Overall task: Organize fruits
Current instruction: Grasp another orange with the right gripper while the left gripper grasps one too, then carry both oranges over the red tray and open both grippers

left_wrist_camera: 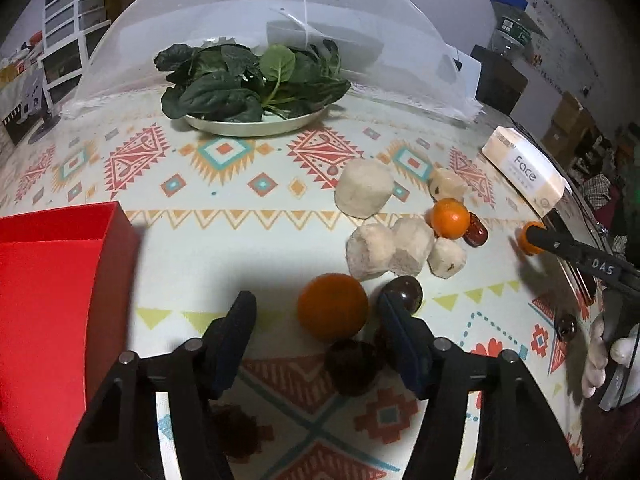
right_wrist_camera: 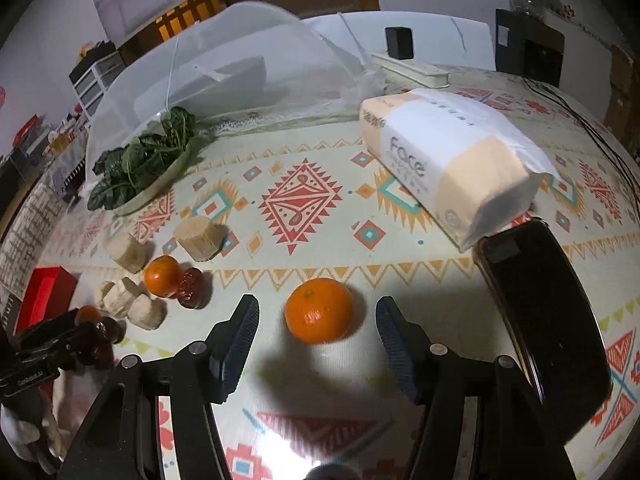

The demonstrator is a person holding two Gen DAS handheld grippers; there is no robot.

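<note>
My left gripper is open over the patterned tablecloth, with an orange between its fingertips, nearer the right finger. Dark round fruits lie beside and below it. Another orange and a red date lie among pale cut chunks. My right gripper is open, with a separate orange lying between its fingertips, untouched. It also shows in the left wrist view at the right edge.
A red box stands at the left. A plate of spinach sits in front of a mesh food cover. A tissue pack and a black phone lie at the right.
</note>
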